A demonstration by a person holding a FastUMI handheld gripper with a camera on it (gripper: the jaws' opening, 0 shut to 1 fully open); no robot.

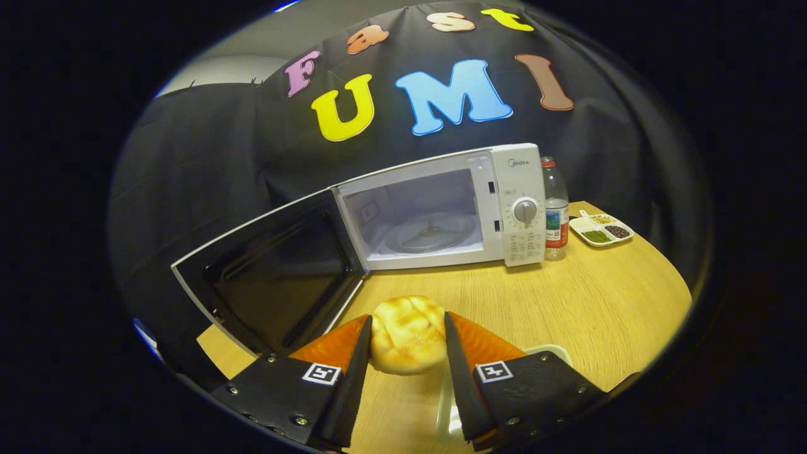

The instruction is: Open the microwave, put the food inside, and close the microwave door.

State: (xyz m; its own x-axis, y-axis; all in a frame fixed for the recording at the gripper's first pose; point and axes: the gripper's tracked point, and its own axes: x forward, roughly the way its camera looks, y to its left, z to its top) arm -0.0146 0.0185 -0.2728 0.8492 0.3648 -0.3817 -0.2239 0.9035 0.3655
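One item held: gripper (406, 331) pinches round golden bread bun (406, 334), both fingers pressing its sides.
Target bearing: white microwave (441, 211) cavity lies straight ahead, beyond the bun.
Door: black-lined microwave door (271, 277) swung wide, left of the fingers.

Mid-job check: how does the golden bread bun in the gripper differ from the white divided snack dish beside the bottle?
The golden bread bun is round, puffy and a single piece; the white divided snack dish is flat, with compartments of green, dark and yellowish bits. The bun sits pinched between the fingers of the gripper, ahead of the open white microwave; the dish rests untouched beyond the clear plastic bottle. Both sit over the wooden table.
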